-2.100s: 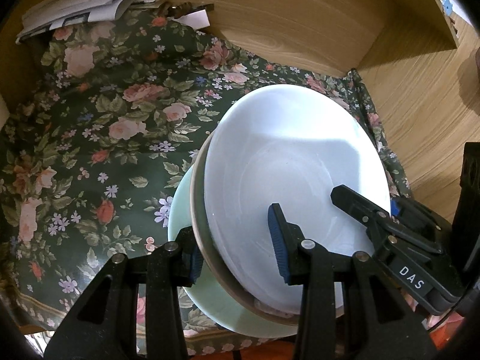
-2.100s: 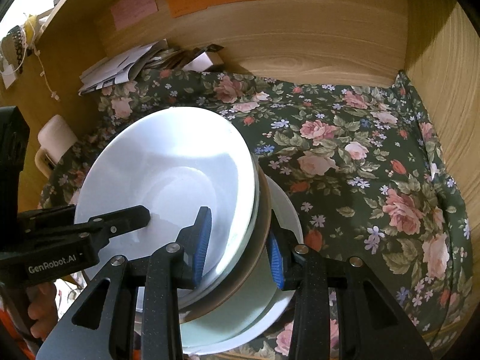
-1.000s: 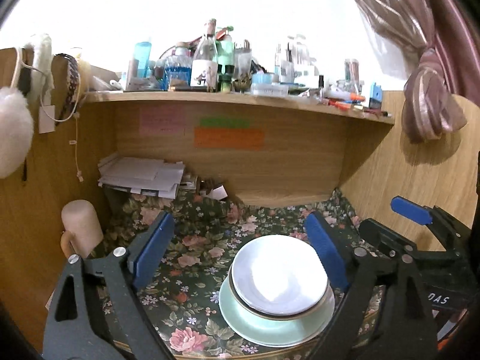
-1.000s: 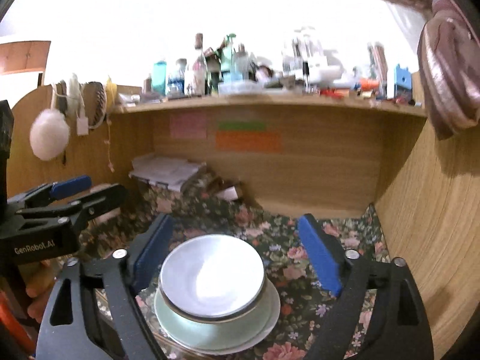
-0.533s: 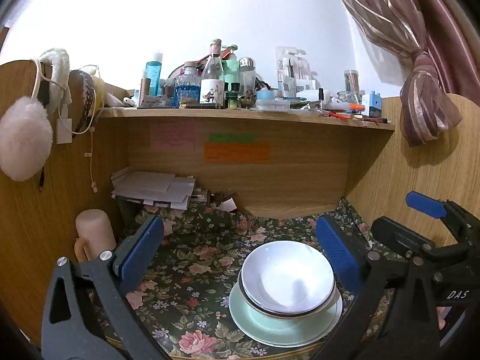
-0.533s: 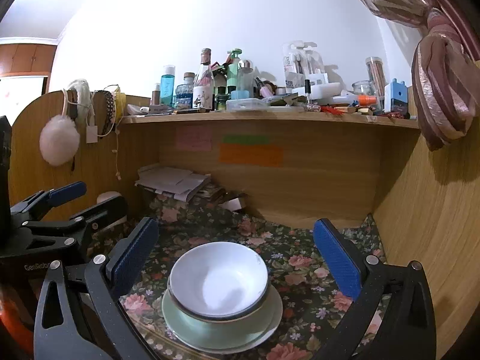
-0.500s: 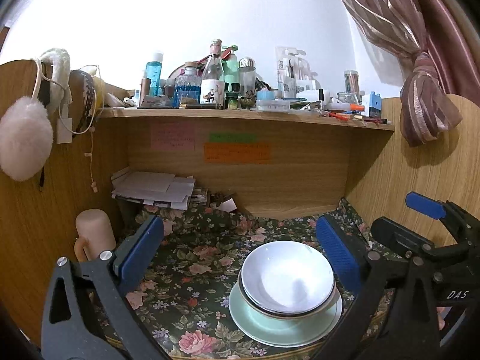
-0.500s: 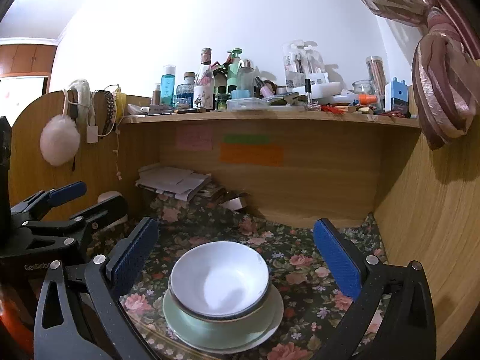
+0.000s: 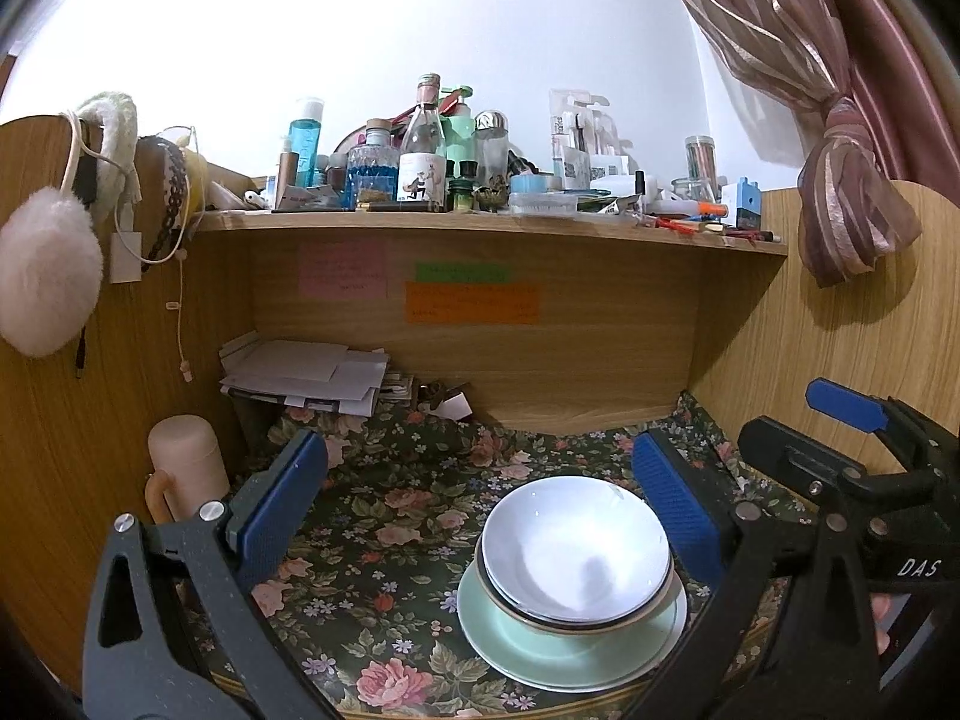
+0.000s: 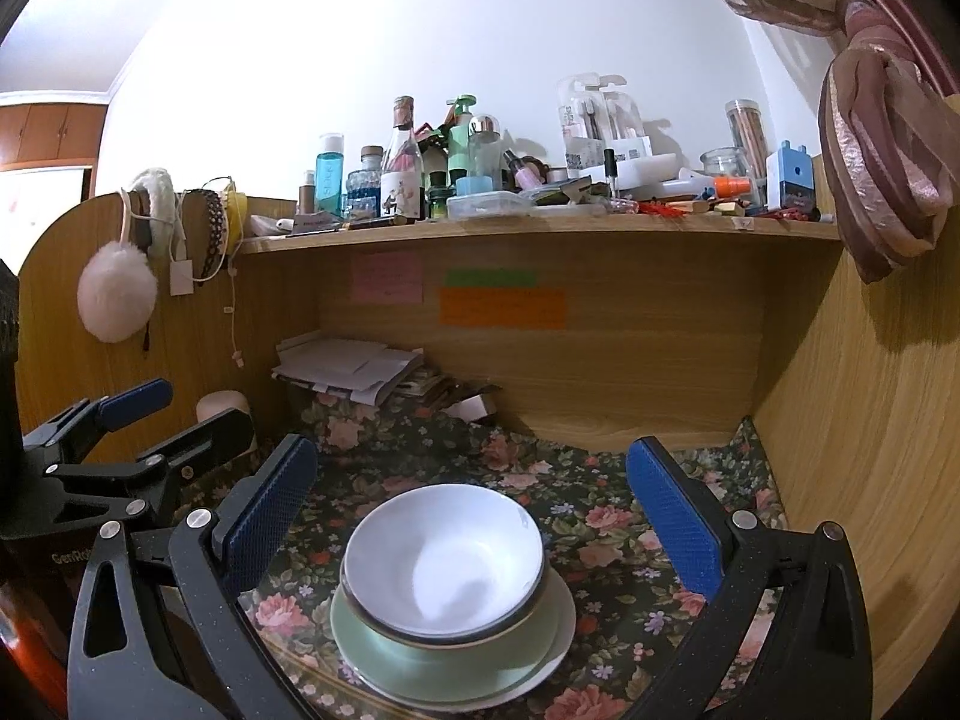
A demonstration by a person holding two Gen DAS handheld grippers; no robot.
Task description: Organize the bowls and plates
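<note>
Now white bowl [image 9: 575,549] nested in rimmed bowl, pale green plate [image 9: 570,645] beneath

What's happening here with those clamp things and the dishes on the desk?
A person holds a hand-held gripper in each hand, tidying dishes. The white bowl sits nested on a stack atop a pale green plate on the floral cloth. The left hand-held gripper and the right hand-held gripper have just been opening and hold nothing.
</note>
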